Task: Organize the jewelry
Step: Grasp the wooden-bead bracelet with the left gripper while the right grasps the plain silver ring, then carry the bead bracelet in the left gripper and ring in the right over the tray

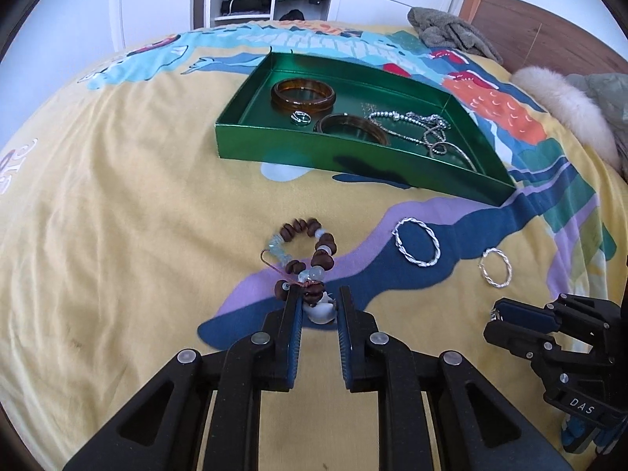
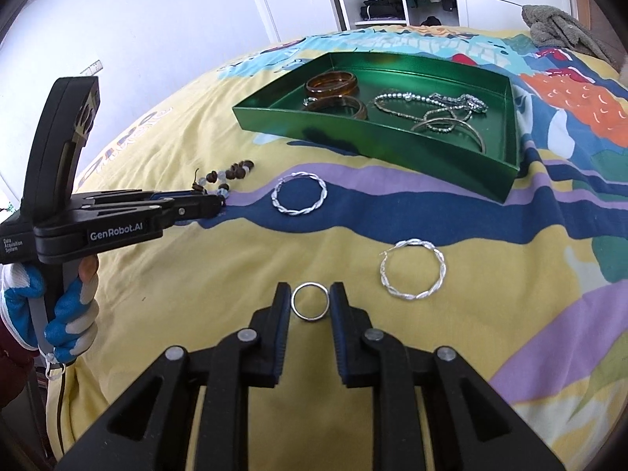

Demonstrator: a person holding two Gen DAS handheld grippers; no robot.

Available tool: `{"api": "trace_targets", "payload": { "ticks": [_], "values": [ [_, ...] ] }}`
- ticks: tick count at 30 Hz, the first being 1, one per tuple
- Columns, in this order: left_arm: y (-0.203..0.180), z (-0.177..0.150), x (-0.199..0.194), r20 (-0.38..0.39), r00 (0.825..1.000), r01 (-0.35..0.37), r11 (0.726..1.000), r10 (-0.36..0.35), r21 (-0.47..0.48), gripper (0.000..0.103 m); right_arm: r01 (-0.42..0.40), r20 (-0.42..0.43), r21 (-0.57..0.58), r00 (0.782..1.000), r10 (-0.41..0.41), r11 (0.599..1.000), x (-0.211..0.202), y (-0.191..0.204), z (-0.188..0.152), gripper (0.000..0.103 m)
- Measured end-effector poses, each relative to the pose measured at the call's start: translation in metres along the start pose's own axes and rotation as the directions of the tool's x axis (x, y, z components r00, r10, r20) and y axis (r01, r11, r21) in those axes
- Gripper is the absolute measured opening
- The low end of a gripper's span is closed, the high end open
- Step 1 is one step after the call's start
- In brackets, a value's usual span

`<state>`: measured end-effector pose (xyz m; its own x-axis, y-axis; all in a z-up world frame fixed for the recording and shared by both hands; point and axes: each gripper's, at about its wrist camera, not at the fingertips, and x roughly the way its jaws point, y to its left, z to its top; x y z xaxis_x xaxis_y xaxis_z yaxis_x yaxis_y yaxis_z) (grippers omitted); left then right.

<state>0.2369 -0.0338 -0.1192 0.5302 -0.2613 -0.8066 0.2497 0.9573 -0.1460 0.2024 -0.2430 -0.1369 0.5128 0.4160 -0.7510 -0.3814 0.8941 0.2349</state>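
Fingers of the right gripper [image 2: 310, 302] pinch a plain silver ring [image 2: 309, 300] at lower centre — unseen in the left view, where the left gripper [image 1: 320, 306] clamps a beaded bracelet [image 1: 304, 253].

A: What lies nearest?

B: The left gripper [image 1: 318, 304] closes on the near end of a beaded bracelet [image 1: 304, 249], which loops away across a yellow patterned bedspread [image 1: 117, 216].

A: And beyond?

B: Two twisted silver hoops [image 1: 417, 241] lie to the right. Farther back, a green tray [image 1: 353, 157] holds amber bangles [image 1: 302, 96], a ring [image 1: 301, 118] and silver chains [image 1: 424, 127]. The right gripper [image 1: 510, 314] enters at lower right.
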Motion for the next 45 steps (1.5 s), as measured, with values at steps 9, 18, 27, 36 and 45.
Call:
{"api": "trace_targets", "payload": {
  "ticks": [9,18,27,36,45],
  "values": [
    [-0.011,-0.018,-0.052,0.054,0.999,-0.002,1.0,0.001,0.015,0.016,0.017,0.05,-0.018,0.999,-0.016,1.0,-0.044,0.028,-0.011,0.019],
    [-0.019,-0.044,-0.107,0.113,0.994,0.003,0.999,-0.007,0.033,0.017,0.037,0.114,-0.031,0.993,-0.033,0.999,-0.095,0.061,-0.024,0.019],
    [-0.022,-0.051,-0.161,0.203,0.979,0.008,0.999,-0.017,0.043,0.016,0.078,0.183,-0.063,0.981,-0.066,0.995,-0.144,0.089,-0.028,0.019],
    [-0.025,-0.035,-0.201,0.282,0.959,-0.005,0.998,-0.012,0.061,0.017,0.132,0.292,-0.058,0.95,-0.11,0.99,-0.195,0.097,-0.006,0.019],
    [-0.022,0.024,-0.203,0.304,0.953,-0.024,0.998,0.006,0.054,0.017,0.163,0.394,-0.026,0.908,-0.139,0.986,-0.225,0.079,0.048,0.019]
  ]
}}
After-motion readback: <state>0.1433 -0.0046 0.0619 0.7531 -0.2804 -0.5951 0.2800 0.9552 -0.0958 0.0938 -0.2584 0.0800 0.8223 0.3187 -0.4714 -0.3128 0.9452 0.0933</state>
